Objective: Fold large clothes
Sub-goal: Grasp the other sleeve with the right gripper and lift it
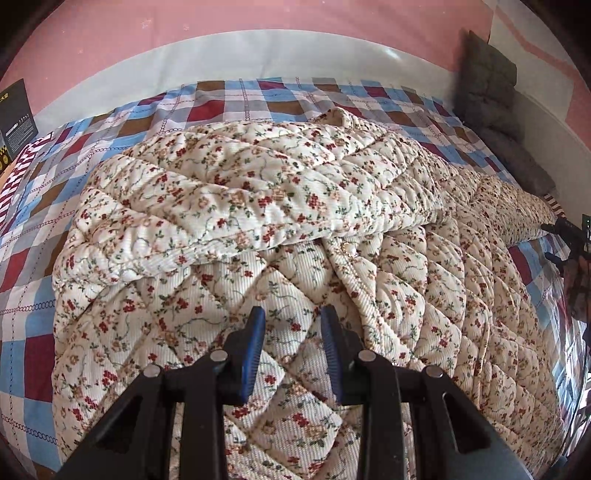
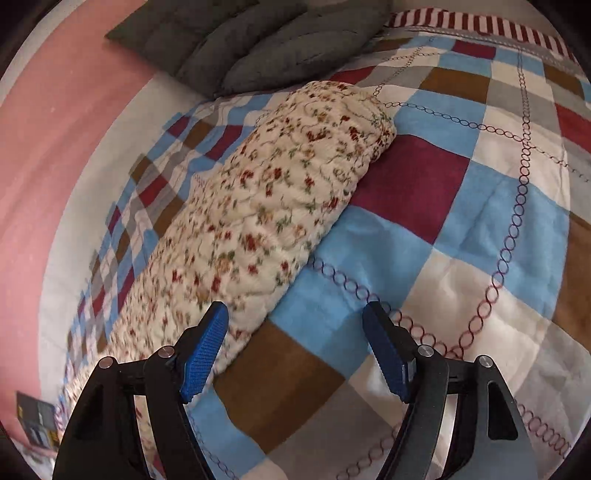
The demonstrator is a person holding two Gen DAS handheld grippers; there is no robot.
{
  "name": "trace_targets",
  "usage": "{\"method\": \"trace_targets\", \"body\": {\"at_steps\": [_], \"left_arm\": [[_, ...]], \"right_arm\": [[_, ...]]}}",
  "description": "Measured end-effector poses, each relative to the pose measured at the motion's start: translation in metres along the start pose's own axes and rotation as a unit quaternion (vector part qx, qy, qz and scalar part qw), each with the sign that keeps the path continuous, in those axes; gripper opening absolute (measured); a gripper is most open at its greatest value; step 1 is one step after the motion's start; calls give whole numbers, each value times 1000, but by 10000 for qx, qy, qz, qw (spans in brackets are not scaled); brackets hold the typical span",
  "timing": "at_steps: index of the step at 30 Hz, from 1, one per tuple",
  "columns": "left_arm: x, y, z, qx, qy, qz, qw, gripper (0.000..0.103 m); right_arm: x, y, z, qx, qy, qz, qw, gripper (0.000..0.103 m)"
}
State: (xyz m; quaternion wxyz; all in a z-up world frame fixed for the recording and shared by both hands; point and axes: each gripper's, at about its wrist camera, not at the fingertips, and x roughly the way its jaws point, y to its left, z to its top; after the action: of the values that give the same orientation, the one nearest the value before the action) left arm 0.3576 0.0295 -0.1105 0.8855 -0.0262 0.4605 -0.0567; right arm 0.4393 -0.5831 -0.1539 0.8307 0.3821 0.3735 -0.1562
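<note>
One large quilted floral coat (image 1: 280,206) lies spread across the checked bedspread (image 1: 33,266), and we see it differently from each wrist. From the left wrist it fills most of the frame: a sleeve is folded across the body, a small pale button shows near the middle, and the other sleeve (image 2: 258,206) trails off to the right toward the frame edge, where the fisheye bends it badly. The lower hem is cut off by our own gripper frame, so we cannot say how it lies there.

Our left gripper (image 1: 293,350) hovers over the coat's body with its blue pads part-way apart; no fabric shows between them, though whether the tips touch the cloth beneath we cannot tell.

Our right gripper (image 2: 295,350) stands with its jaws wide and holds nothing; its left finger hangs over the sleeve's edge, its right over bare bedspread. The sleeve is smeared by motion blur toward the lower left, so its far end is hard to read.

Farther out, grey cushions (image 2: 258,40) lean by the pink wall (image 1: 221,18). A dark box (image 1: 16,118) at the left edge is too cropped to identify.
</note>
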Motion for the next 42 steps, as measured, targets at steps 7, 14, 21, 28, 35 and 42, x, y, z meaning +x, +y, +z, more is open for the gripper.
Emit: {"method": "trace_targets", "body": {"at_steps": [7,14,21,28,35,42], "left_arm": [[0,9,-13,-153,80,18,9998,32],[-18,27,-22,-250,-23,93,9996,32],[-41,59,-29,-657,-152,69,9977,32],[-58,96,-30,-734,-354,180,9965,32],[-55,138,-38,-1117,-462,192,9925,32],[-54,153,-37,-1145,-481,117,9922,32]], "right_arm": [[22,5,39,415,14,-4,9991,79],[-16,59,50,-290,-231,236,9990,19],[-94,182,20,-1696,-536,1029,9787,18],[-137,308,-69,-2957,-273,1894,9359,18],[-93,398,-200,-3786,612,2170,8977,18],[-16,428,-348,-4610,1697,1755,8532,30]]}}
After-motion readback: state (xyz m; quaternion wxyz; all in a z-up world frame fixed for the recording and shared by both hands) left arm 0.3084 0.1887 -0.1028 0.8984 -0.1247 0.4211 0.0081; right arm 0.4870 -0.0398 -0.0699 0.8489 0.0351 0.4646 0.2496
